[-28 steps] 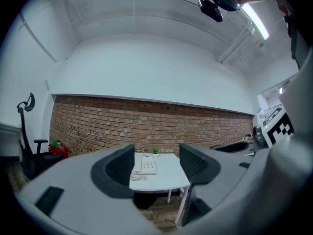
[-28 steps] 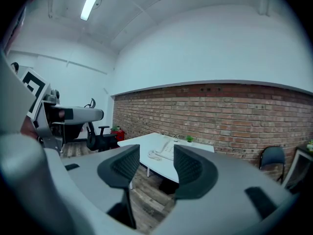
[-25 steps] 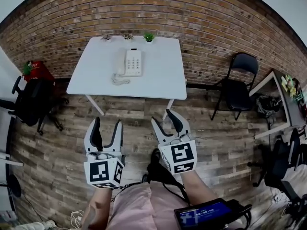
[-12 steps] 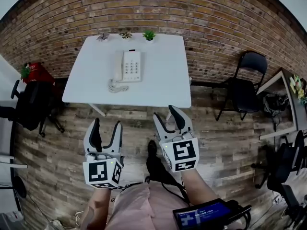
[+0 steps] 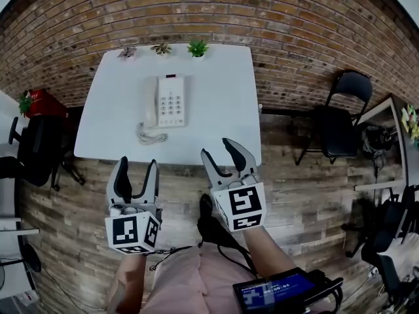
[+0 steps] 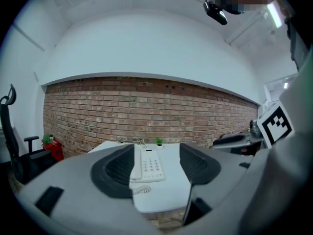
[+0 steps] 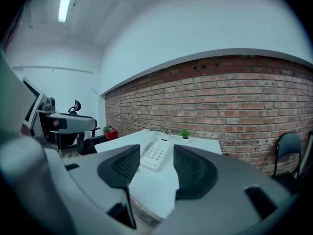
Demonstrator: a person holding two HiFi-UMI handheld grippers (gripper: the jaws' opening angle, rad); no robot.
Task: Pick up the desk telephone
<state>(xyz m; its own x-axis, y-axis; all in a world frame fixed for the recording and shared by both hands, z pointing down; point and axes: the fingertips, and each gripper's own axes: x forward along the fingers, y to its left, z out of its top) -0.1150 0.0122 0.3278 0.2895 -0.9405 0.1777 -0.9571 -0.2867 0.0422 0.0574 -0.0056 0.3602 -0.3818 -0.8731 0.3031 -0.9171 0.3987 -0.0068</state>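
A white desk telephone point(image 5: 165, 101) with a keypad lies on the white table point(image 5: 216, 116), handset on its left, coiled cord point(image 5: 150, 136) trailing toward the near edge. It also shows between the jaws in the left gripper view as the telephone point(image 6: 149, 166) and in the right gripper view as the telephone point(image 7: 155, 155). My left gripper point(image 5: 134, 173) hovers just short of the table's near edge, open and empty. My right gripper point(image 5: 219, 154) reaches over the near edge, right of the phone, also open with nothing between its fingers.
Three small potted plants point(image 5: 197, 47) line the table's far edge against a brick wall. A black folding chair point(image 5: 337, 120) stands right of the table. A black office chair point(image 5: 36, 149) and a red object point(image 5: 40, 102) sit at the left. The floor is wood plank.
Both grippers have come forward toward the table; the table and telephone now appear larger and nearer. The jaws of both look unchanged.
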